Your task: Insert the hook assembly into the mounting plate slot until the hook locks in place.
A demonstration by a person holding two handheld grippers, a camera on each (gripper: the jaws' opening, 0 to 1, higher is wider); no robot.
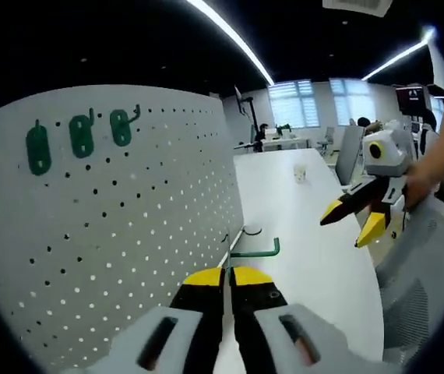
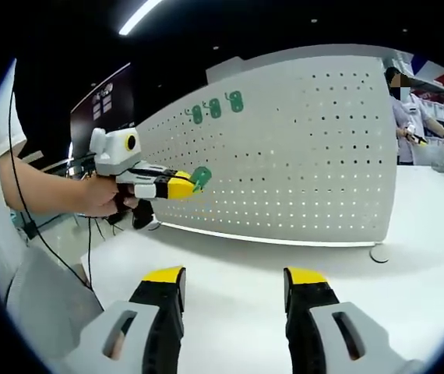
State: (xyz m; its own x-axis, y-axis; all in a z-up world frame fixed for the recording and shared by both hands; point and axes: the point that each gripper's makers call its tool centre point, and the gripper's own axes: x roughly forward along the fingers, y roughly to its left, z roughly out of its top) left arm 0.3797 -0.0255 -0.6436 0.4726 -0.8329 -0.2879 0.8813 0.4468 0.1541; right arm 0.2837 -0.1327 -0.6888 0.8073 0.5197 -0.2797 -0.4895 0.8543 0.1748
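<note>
My left claw is clamped shut on the green hook, holding it against the lower near edge of the white pegboard standing on the table. Three green hooks already sit along the board's top edge. To the right, my right claw hangs wide apart, gripping nothing, over the tabletop.

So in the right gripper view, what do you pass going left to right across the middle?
Person's hand → left gripper shut on a green hook → white pegboard with three green hooks already mounted → round pegboard foot → person standing at the far right.
</note>
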